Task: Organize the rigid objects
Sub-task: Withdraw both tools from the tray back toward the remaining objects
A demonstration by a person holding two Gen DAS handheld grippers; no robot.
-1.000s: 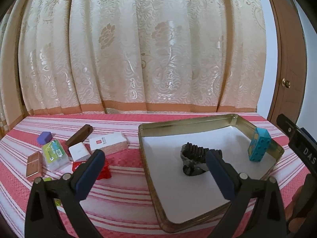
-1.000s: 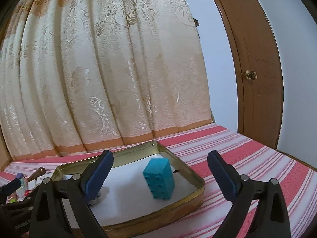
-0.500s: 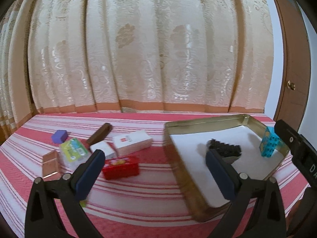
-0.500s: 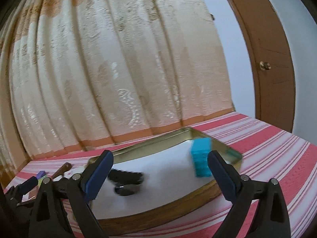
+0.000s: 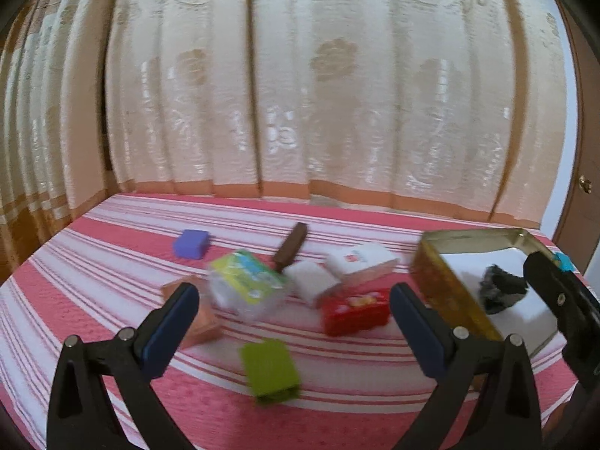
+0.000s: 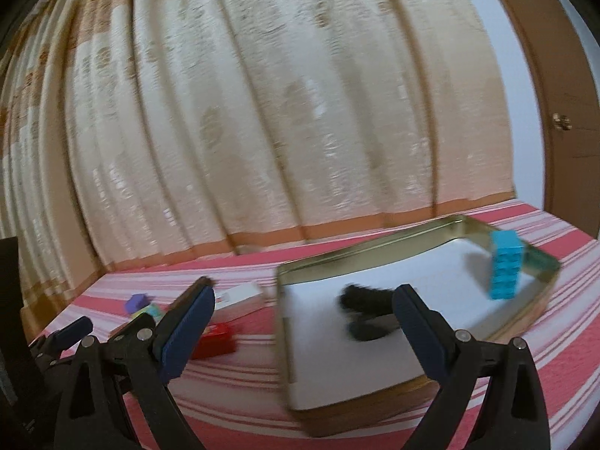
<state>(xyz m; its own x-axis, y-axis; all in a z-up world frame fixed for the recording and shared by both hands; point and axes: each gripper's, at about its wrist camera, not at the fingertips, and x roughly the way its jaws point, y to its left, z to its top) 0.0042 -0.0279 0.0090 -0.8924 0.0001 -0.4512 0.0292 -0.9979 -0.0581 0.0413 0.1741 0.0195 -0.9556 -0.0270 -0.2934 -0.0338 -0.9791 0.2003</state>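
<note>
Left tongs [image 5: 292, 318] gape wide with nothing held; between their tips lie a green block [image 5: 270, 371], a clear green-labelled box [image 5: 245, 283] and a red box [image 5: 354, 309]. Right tongs [image 6: 302, 318] are likewise spread and empty, over a gold tin [image 6: 360, 258] holding a dark object [image 6: 365, 309]; a blue brick [image 6: 505, 264] stands beyond the right tip.

No lettering can be read: the small red mark on the white box [image 5: 362, 258], the print on the red box [image 5: 354, 309] and the green-labelled pack [image 5: 245, 279] are all blurred beyond reading.
</note>
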